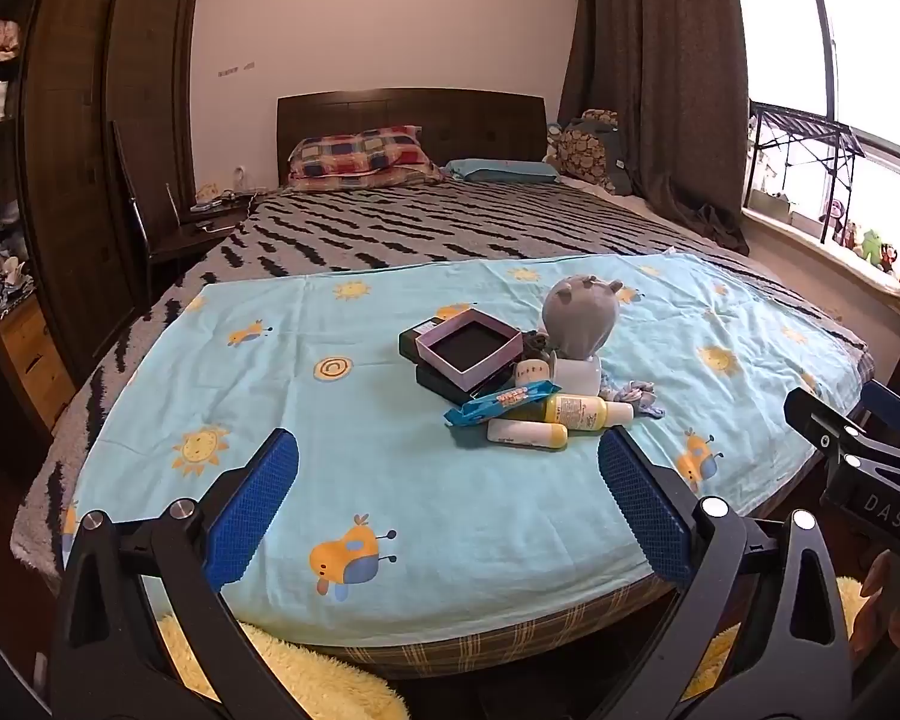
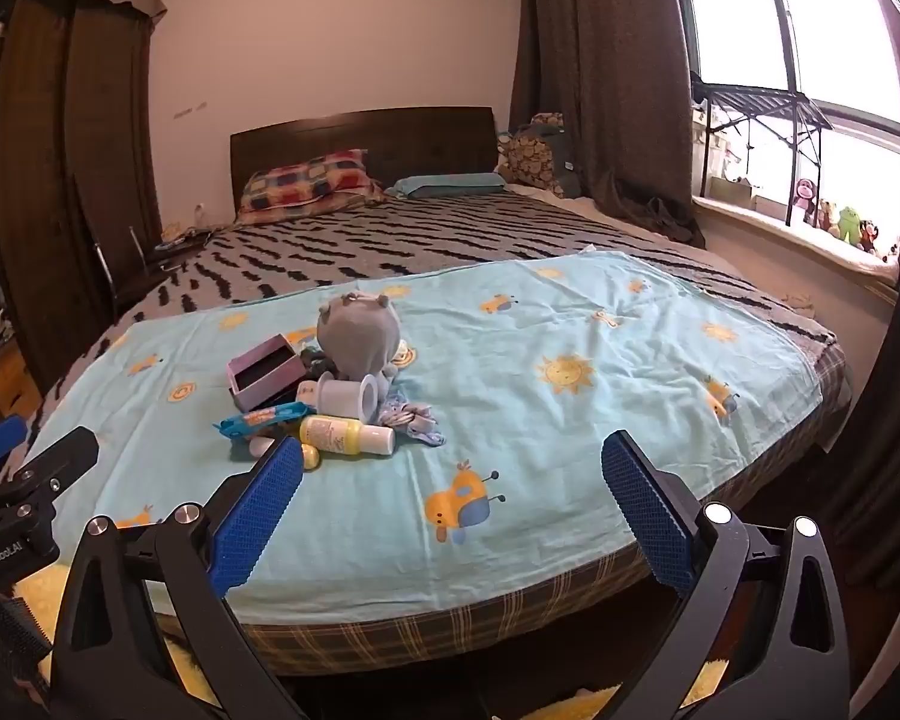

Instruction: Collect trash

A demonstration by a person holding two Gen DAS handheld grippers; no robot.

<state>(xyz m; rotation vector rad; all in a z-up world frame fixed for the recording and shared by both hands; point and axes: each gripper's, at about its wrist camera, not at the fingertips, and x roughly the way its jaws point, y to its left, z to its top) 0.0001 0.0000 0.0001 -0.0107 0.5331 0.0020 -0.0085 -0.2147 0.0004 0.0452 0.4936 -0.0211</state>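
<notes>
Clearly, your left gripper (image 1: 448,498) and right gripper (image 2: 452,504) both stood wide apart, holding nothing. Ahead, the blue wrapper (image 1: 499,402) lay in a clutter pile on the light-blue sheet (image 1: 342,432), touching the yellow bottle (image 1: 576,410).

Bare sheet (image 1: 390,468) before the clutter pile (image 1: 510,384)

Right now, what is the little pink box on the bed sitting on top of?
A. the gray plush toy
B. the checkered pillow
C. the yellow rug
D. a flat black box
D: the open pink box rests on a flat black box in the pile on the blue sheet, while the gray plush toy stands beside it.
</notes>
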